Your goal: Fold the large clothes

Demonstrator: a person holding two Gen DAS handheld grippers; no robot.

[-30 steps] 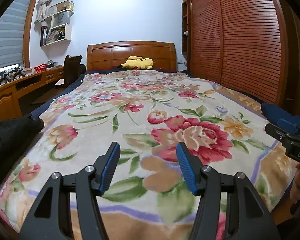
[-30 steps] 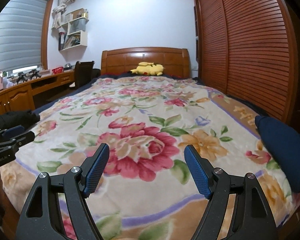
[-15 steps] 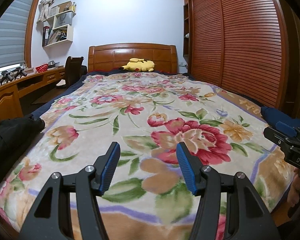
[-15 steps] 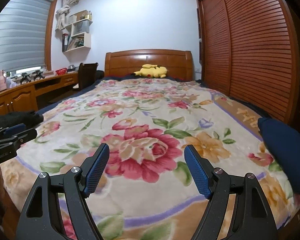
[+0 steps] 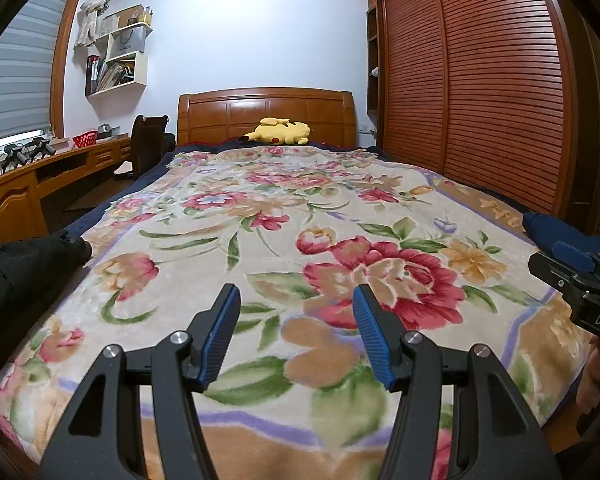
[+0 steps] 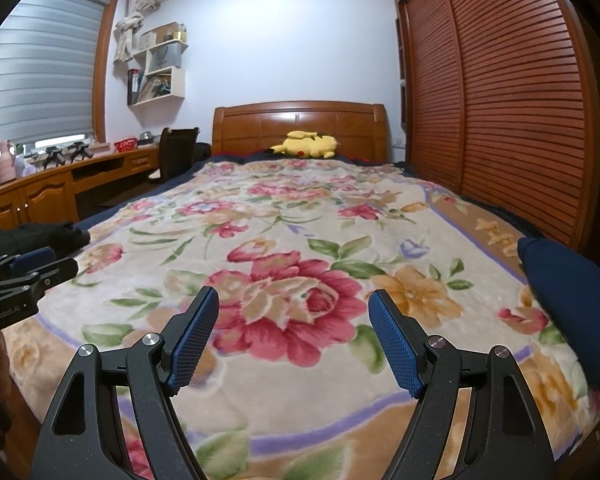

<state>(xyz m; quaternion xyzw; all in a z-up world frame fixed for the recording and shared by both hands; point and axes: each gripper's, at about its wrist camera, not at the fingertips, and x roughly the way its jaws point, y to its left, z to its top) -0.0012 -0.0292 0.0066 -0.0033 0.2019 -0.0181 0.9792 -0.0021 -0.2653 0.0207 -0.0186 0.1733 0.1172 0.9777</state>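
Here, black garment [image 5: 16,280] left of left tool [image 5: 296,330], not touching.

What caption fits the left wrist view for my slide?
Open left gripper above a floral blanket, black garment left, blue garment right.

Both wrist cameras look from the foot of the bed [image 5: 284,216] toward the headboard [image 6: 300,124], slightly downward and close above the blanket. The left view stands further left; both share the bed, yellow plush [image 5: 280,133] and wardrobe [image 6: 500,100].
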